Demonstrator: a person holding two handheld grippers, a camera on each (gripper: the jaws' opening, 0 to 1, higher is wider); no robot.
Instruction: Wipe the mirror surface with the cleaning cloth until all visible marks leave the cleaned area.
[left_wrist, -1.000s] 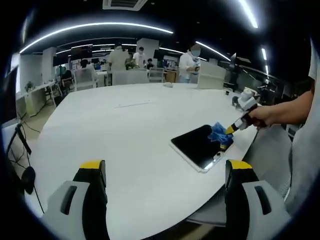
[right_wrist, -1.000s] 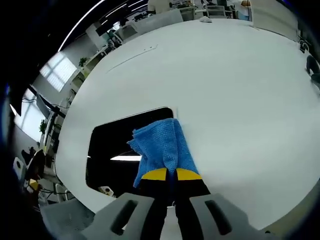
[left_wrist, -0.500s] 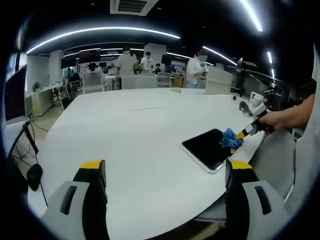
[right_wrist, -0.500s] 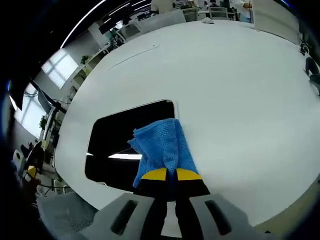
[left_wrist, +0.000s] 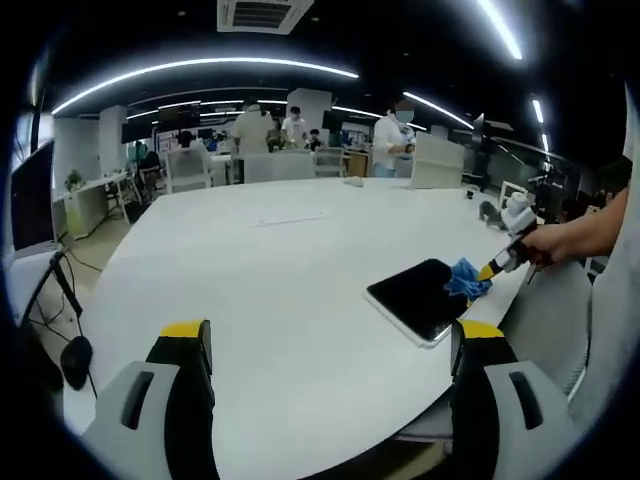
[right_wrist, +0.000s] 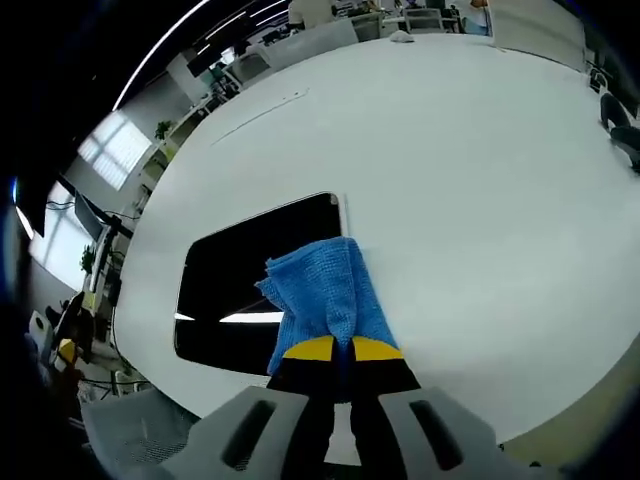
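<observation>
Plainly, the right gripper (right_wrist: 341, 350) is clenched on the blue cleaning cloth (right_wrist: 325, 292), whose free end lies on the dark mirror (right_wrist: 240, 282) at its edge, part of the fabric spilling onto the white worktop (right_wrist: 470, 180). The cloth covers that stretch of glass, so any marks beneath it cannot be judged; the exposed glass reflects a ceiling light as a bright streak, and fine smudges are too small to make out. In the left gripper view the mirror (left_wrist: 418, 297) sits near the worktop's edge, with the cloth (left_wrist: 467, 279) and the right gripper (left_wrist: 491, 269) held by a hand (left_wrist: 545, 245). The left gripper (left_wrist: 330, 340) hangs released above the worktop (left_wrist: 270, 270), jaws wide apart, holding nothing.
</observation>
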